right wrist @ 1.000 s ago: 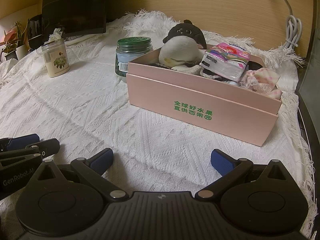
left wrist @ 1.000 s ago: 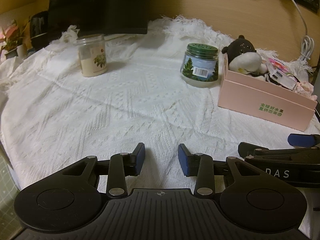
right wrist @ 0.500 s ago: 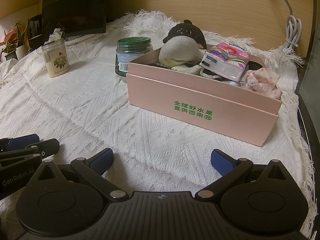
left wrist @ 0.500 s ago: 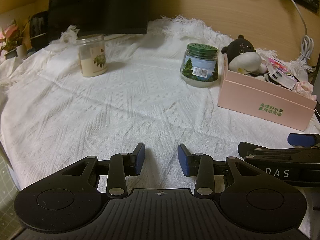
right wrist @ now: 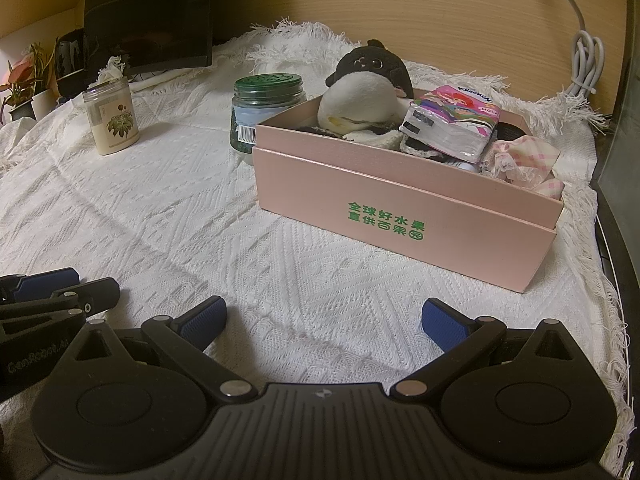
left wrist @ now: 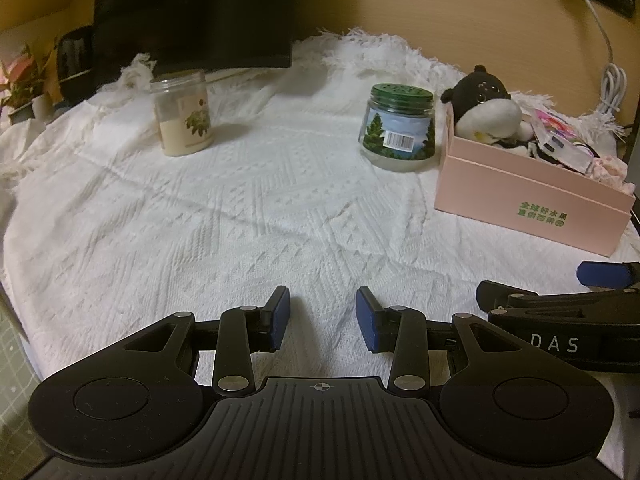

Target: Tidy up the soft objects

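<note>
Plush (right wrist: 362, 90), tissues (right wrist: 454, 120) and cloth (right wrist: 524, 158) sit in the pink box (right wrist: 400, 216), upper right, well apart from the wide, empty right gripper (right wrist: 324, 318). Left gripper (left wrist: 322, 318) stands narrower, empty.

Dark monitor (right wrist: 148, 12): top and left side cut off by the frame edge. Green-lidded jar (right wrist: 266, 110): lower right part hidden behind the pink box (right wrist: 400, 216). Plush toy (right wrist: 366, 92): lower body concealed by the box wall. Dark knitted items (right wrist: 424, 148) under the tissue pack (right wrist: 452, 120): mostly covered, kind cannot be told. White cable (left wrist: 610, 84): upper end runs out of the frame. Potted plant (left wrist: 24, 88): blurred at the left edge. Label print on the cream jar (left wrist: 184, 116): too small to read.
</note>
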